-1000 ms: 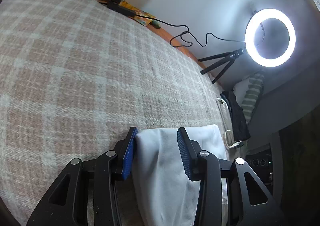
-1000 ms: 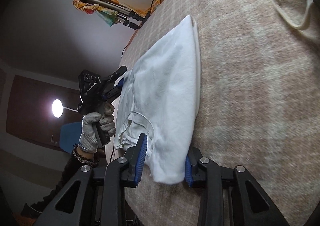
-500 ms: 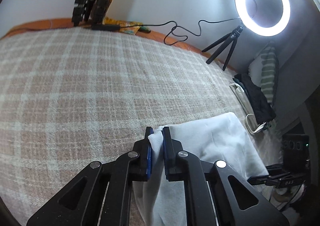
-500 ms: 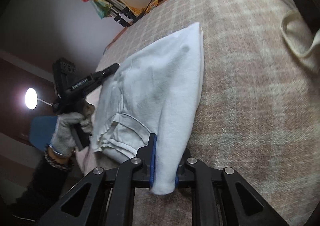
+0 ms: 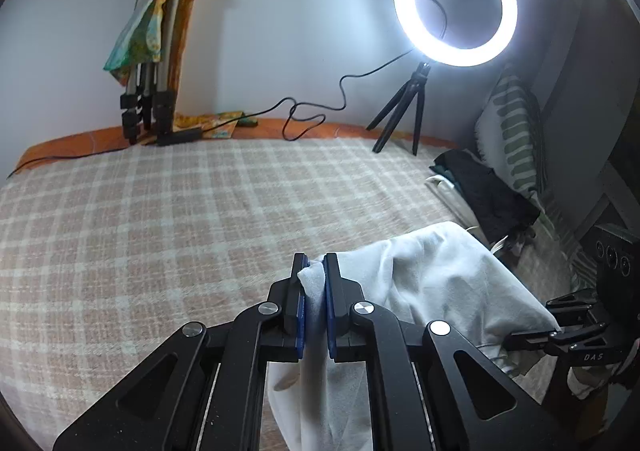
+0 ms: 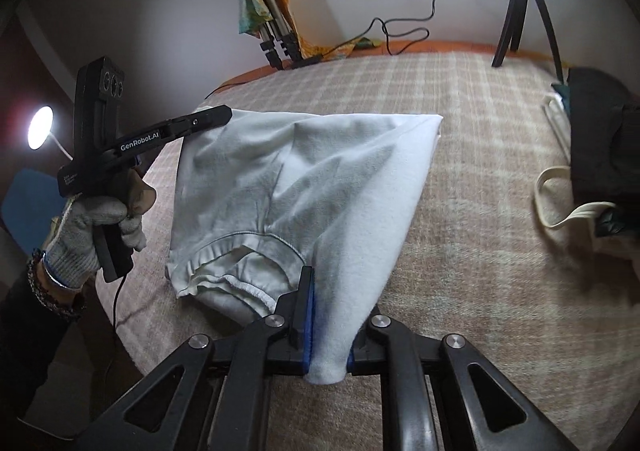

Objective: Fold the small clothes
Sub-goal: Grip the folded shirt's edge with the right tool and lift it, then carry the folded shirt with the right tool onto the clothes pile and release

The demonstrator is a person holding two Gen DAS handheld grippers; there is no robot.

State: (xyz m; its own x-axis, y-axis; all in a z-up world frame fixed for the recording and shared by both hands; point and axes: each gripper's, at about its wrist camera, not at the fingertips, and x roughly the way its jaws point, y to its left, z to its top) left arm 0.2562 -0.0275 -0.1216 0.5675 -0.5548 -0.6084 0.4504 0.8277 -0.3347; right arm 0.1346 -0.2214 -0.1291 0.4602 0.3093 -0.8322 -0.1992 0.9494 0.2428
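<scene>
A small white garment (image 6: 320, 179) hangs lifted at its near end above the plaid blanket (image 6: 480, 251), with its far corner still on the bed. My right gripper (image 6: 336, 299) is shut on a bunched edge beside the elastic waistband. My left gripper (image 5: 314, 267) is shut on another corner of the white garment (image 5: 432, 283). In the right wrist view the left gripper (image 6: 216, 117) shows at the cloth's left corner, held by a gloved hand (image 6: 92, 227). The right gripper (image 5: 516, 339) appears at the lower right of the left wrist view.
A lit ring light (image 5: 456, 3) on a small tripod stands at the bed's far edge, with a cable (image 5: 312, 115) trailing left. A folded tripod draped with a scarf (image 5: 148, 91) leans on the wall. Black clothes (image 5: 488, 195), a striped pillow (image 5: 512, 131) and a white strap (image 6: 560, 187) lie to the right.
Both grippers went from open around the cloth's edges to shut on them. Both then rose and rolled, lifting the near end of the garment off the blanket.
</scene>
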